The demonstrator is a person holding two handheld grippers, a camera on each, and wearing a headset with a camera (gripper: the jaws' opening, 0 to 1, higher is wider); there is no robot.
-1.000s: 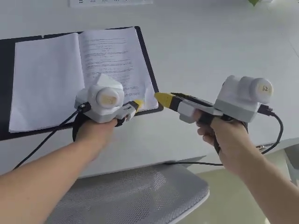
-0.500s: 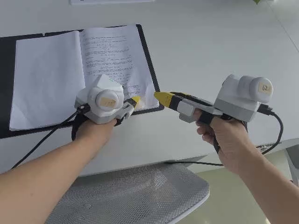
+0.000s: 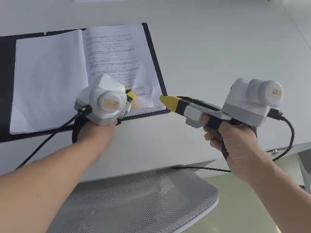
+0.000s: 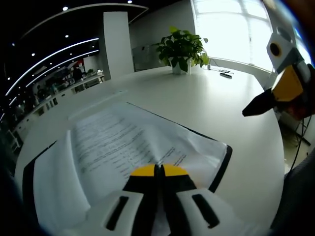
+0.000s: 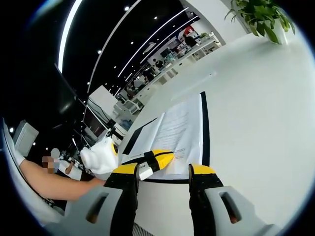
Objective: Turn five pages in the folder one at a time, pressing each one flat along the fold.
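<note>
**Open folder, left claw closed at the page's corner**

The black folder [image 3: 6,73] lies open and flat on the white worktop [image 3: 218,48], toward the person's left. Its left page [image 3: 46,82] is blank, and its right page [image 3: 119,58] carries lines of print. The near right corner of the printed page curls up slightly from the cover.

The left claw [image 3: 130,95] sits over that corner, pointing into the page. In the left gripper view its yellow tips [image 4: 157,169] are pressed together just above the printed sheet. Whether any paper is caught between them cannot be made out. The left hand [image 3: 97,133] grips the handle from below, with the forearm reaching in from the lower left and a cable trailing back beside it.

The right claw [image 3: 171,103] is held level, off the folder's right edge and just beside it, aimed leftward at the same corner. In the right gripper view its jaws [image 5: 165,169] stand apart with nothing between them. The right hand [image 3: 233,143] wraps the handle near the worktop's front edge.

A grey mesh chair seat [image 3: 146,199] shows below the arms. A potted plant [image 4: 181,49] stands far off on the worktop.
</note>
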